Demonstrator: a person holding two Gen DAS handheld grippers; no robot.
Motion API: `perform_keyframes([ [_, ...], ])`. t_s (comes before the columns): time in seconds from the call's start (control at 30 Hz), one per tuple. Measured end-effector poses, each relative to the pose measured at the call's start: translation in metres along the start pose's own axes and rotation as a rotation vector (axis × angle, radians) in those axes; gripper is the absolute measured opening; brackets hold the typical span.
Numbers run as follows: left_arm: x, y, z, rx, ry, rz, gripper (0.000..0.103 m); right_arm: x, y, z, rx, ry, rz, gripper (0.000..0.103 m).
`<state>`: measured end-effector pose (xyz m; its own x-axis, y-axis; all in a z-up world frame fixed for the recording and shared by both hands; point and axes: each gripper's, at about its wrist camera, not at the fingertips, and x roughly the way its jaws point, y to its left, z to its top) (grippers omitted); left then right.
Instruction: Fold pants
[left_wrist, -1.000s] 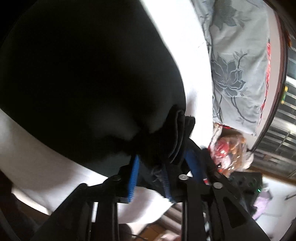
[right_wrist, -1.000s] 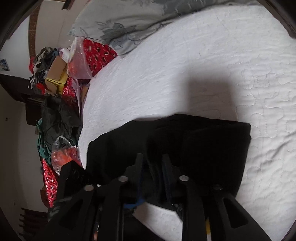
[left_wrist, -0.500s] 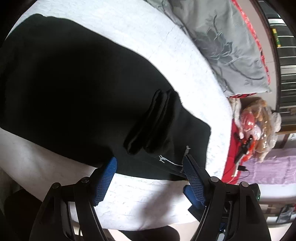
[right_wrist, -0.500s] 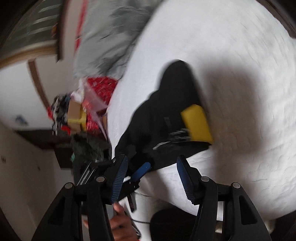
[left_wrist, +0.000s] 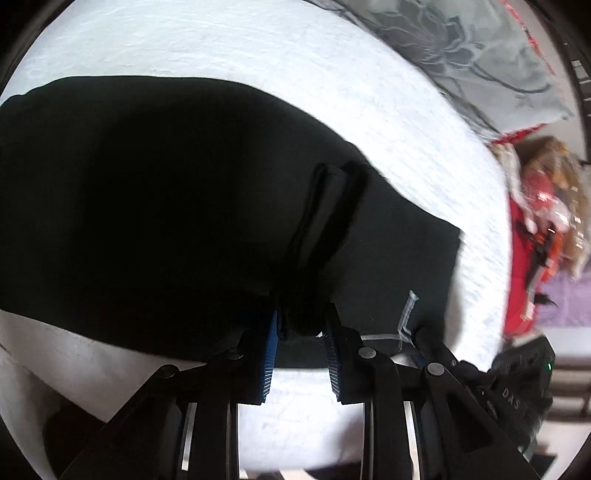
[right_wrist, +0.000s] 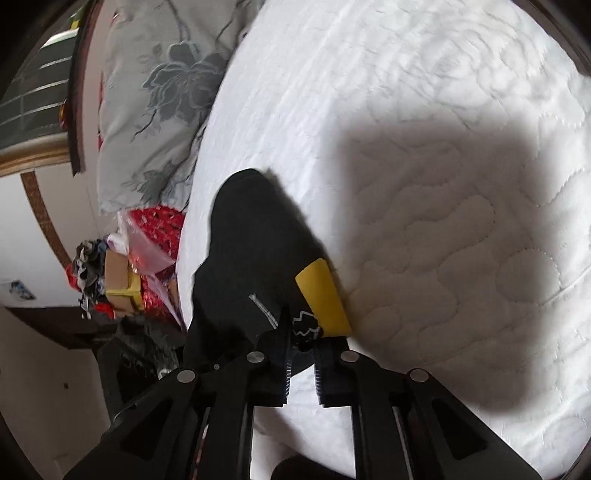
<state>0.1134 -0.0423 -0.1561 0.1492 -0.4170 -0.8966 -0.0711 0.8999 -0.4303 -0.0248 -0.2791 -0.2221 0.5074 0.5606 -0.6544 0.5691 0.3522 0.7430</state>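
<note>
Black pants (left_wrist: 155, 206) lie spread on a white quilted bed (left_wrist: 258, 48). In the left wrist view my left gripper (left_wrist: 300, 332) is shut on a bunched ridge of the pants fabric at their near edge. In the right wrist view the pants (right_wrist: 251, 251) show a yellow patch (right_wrist: 323, 297) and white stitching. My right gripper (right_wrist: 300, 345) is shut on the pants' near edge beside that patch. The rest of the pants is out of the right wrist view.
A grey floral pillow (left_wrist: 480, 55) lies at the far side of the bed; it also shows in the right wrist view (right_wrist: 159, 92). Red bags and clutter (left_wrist: 535, 229) stand beside the bed, also in the right wrist view (right_wrist: 129, 273). The bed edge runs close below both grippers.
Both grippers let go of the pants half a second ago and stood open. Now each has closed again on a fold of the fabric at the near edge.
</note>
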Motion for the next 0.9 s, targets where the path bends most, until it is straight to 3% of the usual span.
perform_keyframes([
  [0.1,-0.030,0.007,-0.003,0.009,-0.040,-0.088,0.028,-0.025,0.020,-0.006,-0.080,0.016,-0.034,0.016],
  [0.2,-0.052,-0.004,0.001,0.044,-0.122,-0.043,0.039,-0.052,0.053,-0.009,-0.216,-0.076,-0.027,0.021],
  [0.27,-0.058,-0.012,-0.003,0.075,-0.141,-0.022,0.044,-0.050,0.072,-0.007,-0.304,-0.109,-0.046,0.023],
  [0.33,-0.057,-0.021,-0.003,0.092,-0.145,-0.011,0.057,-0.044,0.083,-0.004,-0.361,-0.131,-0.066,0.024],
  [0.43,-0.031,-0.031,-0.003,0.120,-0.134,0.049,0.056,-0.024,0.081,0.003,-0.386,-0.106,-0.099,0.023],
  [0.53,0.006,-0.030,-0.003,0.151,-0.086,0.184,0.055,-0.003,0.061,0.009,-0.375,-0.078,-0.216,0.019],
  [0.6,0.001,-0.036,-0.010,0.187,-0.135,0.191,0.055,0.004,0.043,0.013,-0.339,-0.059,-0.223,0.013],
  [0.77,-0.021,-0.046,-0.021,0.245,-0.144,0.168,0.052,-0.019,0.057,0.009,-0.374,-0.096,-0.210,0.026],
  [0.9,-0.056,-0.026,-0.026,0.268,-0.190,0.189,0.054,-0.033,0.077,-0.003,-0.414,-0.139,-0.181,0.035],
])
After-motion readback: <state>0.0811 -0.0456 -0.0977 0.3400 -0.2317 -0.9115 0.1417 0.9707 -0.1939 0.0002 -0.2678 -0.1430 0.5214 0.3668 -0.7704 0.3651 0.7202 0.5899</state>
